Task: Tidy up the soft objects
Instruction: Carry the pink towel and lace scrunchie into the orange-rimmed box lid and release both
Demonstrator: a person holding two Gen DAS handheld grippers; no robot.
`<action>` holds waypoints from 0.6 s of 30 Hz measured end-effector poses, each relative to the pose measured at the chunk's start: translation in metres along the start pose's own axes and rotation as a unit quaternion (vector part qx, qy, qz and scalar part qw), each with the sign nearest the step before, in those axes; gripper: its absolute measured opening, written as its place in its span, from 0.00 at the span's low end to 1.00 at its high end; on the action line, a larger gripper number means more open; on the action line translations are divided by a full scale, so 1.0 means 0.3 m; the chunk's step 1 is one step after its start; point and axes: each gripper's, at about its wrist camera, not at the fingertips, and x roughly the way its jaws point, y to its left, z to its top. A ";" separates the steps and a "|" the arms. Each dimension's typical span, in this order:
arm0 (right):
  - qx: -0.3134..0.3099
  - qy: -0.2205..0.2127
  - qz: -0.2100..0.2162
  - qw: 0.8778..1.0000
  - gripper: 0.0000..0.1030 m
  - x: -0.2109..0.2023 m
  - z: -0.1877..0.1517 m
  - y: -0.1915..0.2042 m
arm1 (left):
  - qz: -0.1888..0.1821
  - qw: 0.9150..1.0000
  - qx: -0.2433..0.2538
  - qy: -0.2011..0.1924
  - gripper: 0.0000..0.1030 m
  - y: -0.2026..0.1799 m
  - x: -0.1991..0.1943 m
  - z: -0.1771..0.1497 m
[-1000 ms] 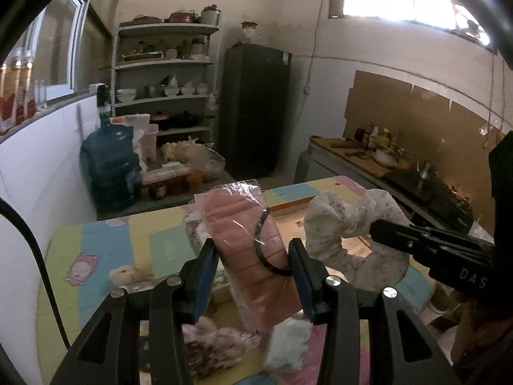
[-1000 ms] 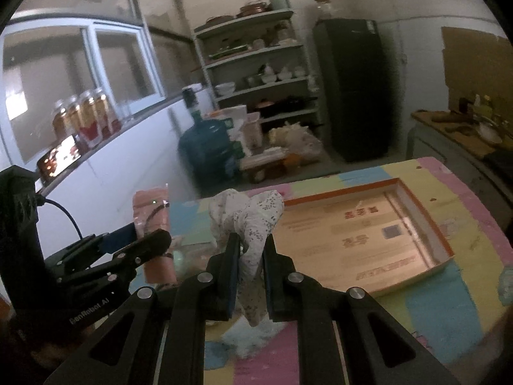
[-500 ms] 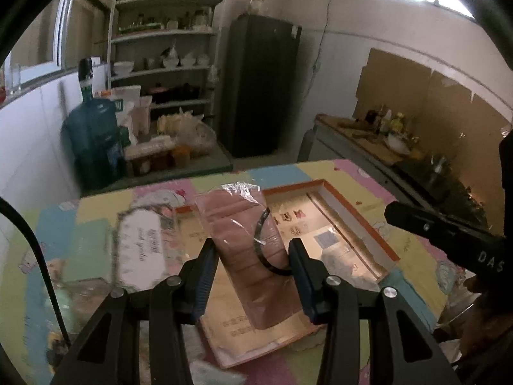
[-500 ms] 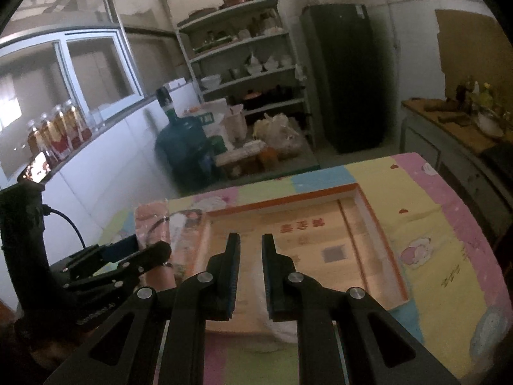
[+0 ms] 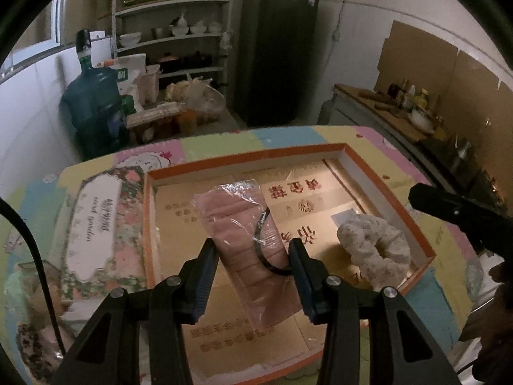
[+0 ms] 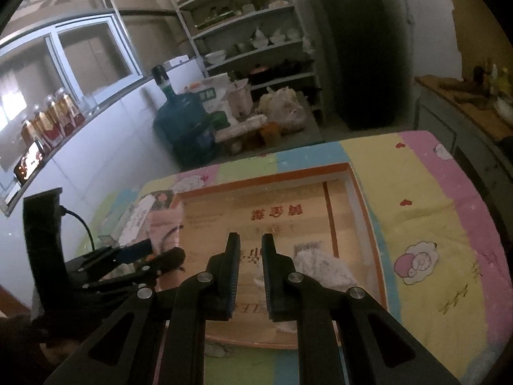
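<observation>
A table (image 5: 378, 147) under a pastel patchwork cloth is carrying everything, and a shallow orange-rimmed box (image 5: 388, 189) is taking up most of its middle, one long side running toward the table's far edge. A flowered lid or card (image 5: 96, 221) is lying flat just beside the box's left wall.

The left gripper (image 5: 253, 256) is hanging over the box's near half, its jaws clamping a pink packet in clear wrap (image 5: 243, 224) — a black hair band (image 5: 261, 243) is looping round the packet by the right finger. The packet is sticking up between the fingers, above the box floor.

The right gripper (image 6: 248, 250) is hovering over the box's near edge, its jaws standing narrow with nothing between them. A white speckled scrunchie (image 5: 375, 250) is lying inside the box, in its near right corner — just beside the right wall.
</observation>
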 end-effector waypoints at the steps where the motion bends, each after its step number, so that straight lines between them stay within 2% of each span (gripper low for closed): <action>1: 0.000 0.001 0.002 1.000 0.15 0.003 -0.001 -0.003 | -0.001 1.000 -0.001 0.004 0.45 -0.001 0.010 -0.005; 5: -0.005 0.002 0.001 1.000 0.17 0.004 -0.005 -0.011 | -0.004 1.000 -0.007 0.016 0.46 0.006 0.043 -0.014; 6: -0.004 0.002 0.000 1.000 0.20 0.003 -0.007 -0.016 | -0.005 1.000 -0.007 0.019 0.46 0.007 0.051 -0.018; 7: -0.003 0.002 -0.001 1.000 0.23 0.002 -0.007 -0.016 | -0.006 1.000 -0.008 0.024 0.49 0.009 0.059 -0.023; 8: -0.001 0.001 -0.004 1.000 0.28 0.001 -0.010 -0.020 | -0.007 1.000 -0.008 0.028 0.56 0.013 0.065 -0.023; 9: 0.000 0.001 -0.006 1.000 0.29 0.000 -0.012 -0.022 | -0.010 0.999 -0.011 0.032 0.60 0.017 0.070 -0.027; 11: 0.002 0.002 -0.009 1.000 0.30 0.000 -0.014 -0.029 | -0.014 0.999 -0.018 0.026 0.77 0.027 0.066 -0.032; 13: 0.003 0.002 -0.009 1.000 0.31 -0.003 -0.016 -0.030 | -0.015 1.000 -0.016 0.013 0.85 0.031 0.054 -0.033; 18: 0.004 -0.002 -0.006 1.000 0.32 -0.008 -0.016 -0.027 | -0.022 1.000 -0.002 -0.003 0.87 0.029 0.027 -0.034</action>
